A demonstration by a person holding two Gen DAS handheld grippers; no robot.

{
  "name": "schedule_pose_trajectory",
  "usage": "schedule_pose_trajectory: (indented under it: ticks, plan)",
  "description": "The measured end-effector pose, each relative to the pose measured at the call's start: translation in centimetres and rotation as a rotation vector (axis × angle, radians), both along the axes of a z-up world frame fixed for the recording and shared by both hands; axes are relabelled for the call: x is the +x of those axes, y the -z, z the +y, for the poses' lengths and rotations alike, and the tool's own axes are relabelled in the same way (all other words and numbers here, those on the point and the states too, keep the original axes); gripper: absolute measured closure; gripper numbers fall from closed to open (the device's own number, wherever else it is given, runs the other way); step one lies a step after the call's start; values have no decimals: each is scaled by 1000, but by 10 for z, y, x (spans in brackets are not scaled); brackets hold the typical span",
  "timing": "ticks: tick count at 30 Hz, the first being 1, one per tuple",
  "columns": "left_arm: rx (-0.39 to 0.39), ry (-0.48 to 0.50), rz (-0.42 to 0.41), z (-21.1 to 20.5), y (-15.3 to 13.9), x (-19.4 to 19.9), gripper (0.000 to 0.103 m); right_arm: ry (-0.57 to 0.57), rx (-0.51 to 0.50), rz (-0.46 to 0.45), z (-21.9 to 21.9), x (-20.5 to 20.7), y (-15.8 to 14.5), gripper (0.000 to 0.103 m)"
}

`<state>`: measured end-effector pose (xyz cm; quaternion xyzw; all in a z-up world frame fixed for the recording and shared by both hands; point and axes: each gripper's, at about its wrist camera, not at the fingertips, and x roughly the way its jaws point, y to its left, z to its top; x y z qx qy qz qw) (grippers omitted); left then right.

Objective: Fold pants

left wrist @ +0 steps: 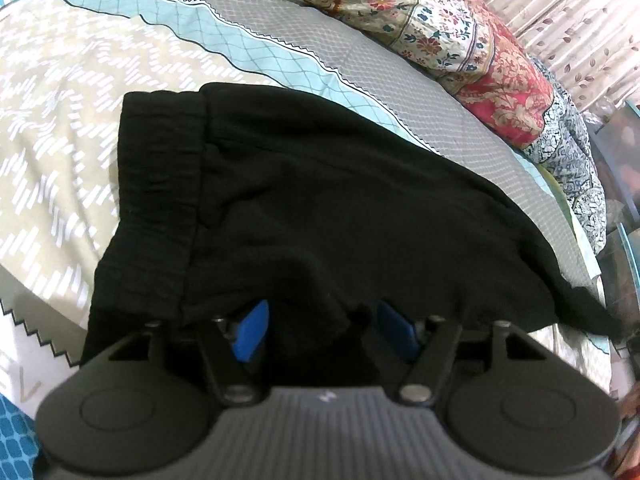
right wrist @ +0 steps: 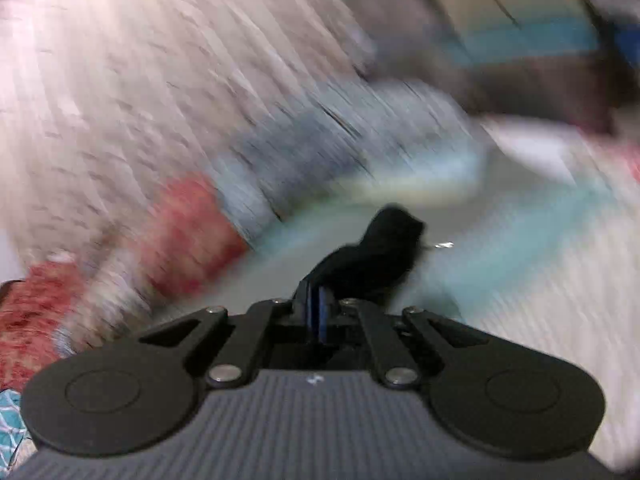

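Item: black pants, spread on bed sheet, waistband end to the left, cloth tapering to a thin tail at far right. Near edge of pants bunched up over the left gripper; its blue pads stand well apart, approx. half open, w/ a fold of black cloth lying between them; pads not pressing on it as far as can be seen. Right gripper: blue pads together, closed on a bunch of black pants cloth that sticks out beyond the tips; view heavily blurred, so cloth edge & lie unclear. Bed sheet: beige w/ white dashes at left, teal lattice band and grey band running diagonally behind pants. Quilt, floral patchwork in red, cream & navy, heaped along far right edge of bed. Curtain, pale w/ leaf print, behind quilt at far right. In right wrist view the quilt shows only as red and grey-blue smears at left.
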<state>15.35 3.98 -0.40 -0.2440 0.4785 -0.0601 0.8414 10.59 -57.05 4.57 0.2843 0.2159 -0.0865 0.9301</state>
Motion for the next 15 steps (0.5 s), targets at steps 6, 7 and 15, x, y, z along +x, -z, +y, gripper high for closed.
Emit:
schedule_pose_trajectory:
  ticks: [6,7,15]
  plan:
    - [-11,14,-1,1,-9,-3,38,286,227,152,-43,-26,48,64]
    - [-31,13,-6,5,-12,-3,38,332,183,111,-41,-28,38,55]
    - [-37,-63,-33,31,-24,0,38,101,-112,270,-25,78,22,33]
